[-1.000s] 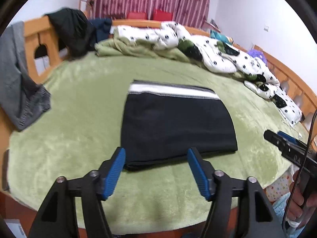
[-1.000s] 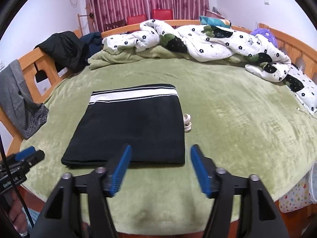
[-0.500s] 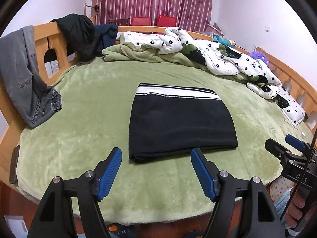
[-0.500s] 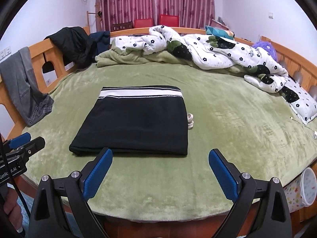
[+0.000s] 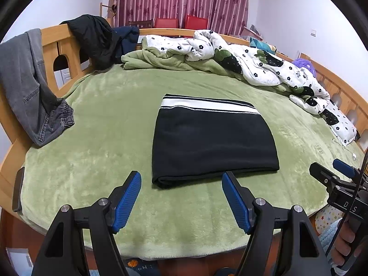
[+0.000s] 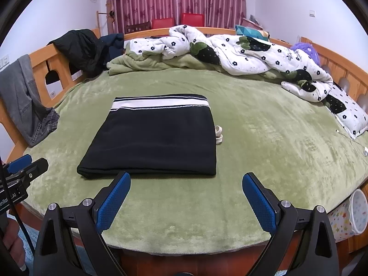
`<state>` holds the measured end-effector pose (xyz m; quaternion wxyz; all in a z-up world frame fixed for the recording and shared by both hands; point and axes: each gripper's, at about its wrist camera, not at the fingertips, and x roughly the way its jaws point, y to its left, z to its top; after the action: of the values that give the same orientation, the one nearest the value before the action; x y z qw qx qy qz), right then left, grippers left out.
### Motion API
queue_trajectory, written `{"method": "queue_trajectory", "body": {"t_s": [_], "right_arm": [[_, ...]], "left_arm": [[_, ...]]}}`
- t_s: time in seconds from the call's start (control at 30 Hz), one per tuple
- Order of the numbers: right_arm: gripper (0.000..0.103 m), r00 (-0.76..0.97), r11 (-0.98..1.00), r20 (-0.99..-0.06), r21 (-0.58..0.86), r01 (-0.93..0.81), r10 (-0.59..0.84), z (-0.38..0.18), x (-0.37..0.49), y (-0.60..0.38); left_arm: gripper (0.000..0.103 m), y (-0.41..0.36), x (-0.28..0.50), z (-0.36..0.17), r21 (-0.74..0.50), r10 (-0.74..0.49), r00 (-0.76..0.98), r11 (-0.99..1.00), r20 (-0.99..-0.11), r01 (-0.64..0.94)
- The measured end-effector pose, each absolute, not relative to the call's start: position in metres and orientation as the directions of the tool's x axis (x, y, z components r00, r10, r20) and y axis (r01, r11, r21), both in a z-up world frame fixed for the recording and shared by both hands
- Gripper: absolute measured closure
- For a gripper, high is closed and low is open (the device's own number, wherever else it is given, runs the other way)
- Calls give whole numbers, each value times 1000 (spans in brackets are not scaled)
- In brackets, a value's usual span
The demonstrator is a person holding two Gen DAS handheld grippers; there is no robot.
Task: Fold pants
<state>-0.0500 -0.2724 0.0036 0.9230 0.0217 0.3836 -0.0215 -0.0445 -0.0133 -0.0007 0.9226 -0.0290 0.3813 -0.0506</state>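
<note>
**Inspector:** Nearest first. State of the tools?

**Assistant:** The left gripper (image 5: 181, 179) has its jaws apart with nothing between them; it hovers above the green blanket (image 5: 96, 151), just short of the near edge of the pants (image 5: 214, 142). The right gripper (image 6: 186, 180) has just been opening; its jaws now stand wide and empty, also short of that edge. Neither touches the cloth.

**Inspector:** And the pants?

**Assistant:** Folded into a flat black rectangle near the middle of the bed, rolled fold toward the grippers, white-striped waistband (image 6: 158, 103) on the far side. A small pale object (image 6: 218, 134) lies touching the right edge; I cannot tell what it is.

**Inspector:** Beyond that?

**Assistant:** Grey jeans (image 5: 27, 87) hang over the wooden rail (image 5: 53, 39) at left, a black jacket (image 5: 94, 39) farther along. A flowered white quilt (image 6: 248, 55) is bunched along the far side, with maroon curtains (image 6: 174, 0) behind.
</note>
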Motion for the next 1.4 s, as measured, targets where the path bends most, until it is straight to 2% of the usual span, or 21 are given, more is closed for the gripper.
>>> {"method": "queue_trajectory", "body": {"t_s": [1.4], "right_arm": [[6,701,997,-712,18,80,-44,2,-51,-276]], "left_arm": [[30,-23,-49,-3,-80,-103,712,995,-695,66]]}}
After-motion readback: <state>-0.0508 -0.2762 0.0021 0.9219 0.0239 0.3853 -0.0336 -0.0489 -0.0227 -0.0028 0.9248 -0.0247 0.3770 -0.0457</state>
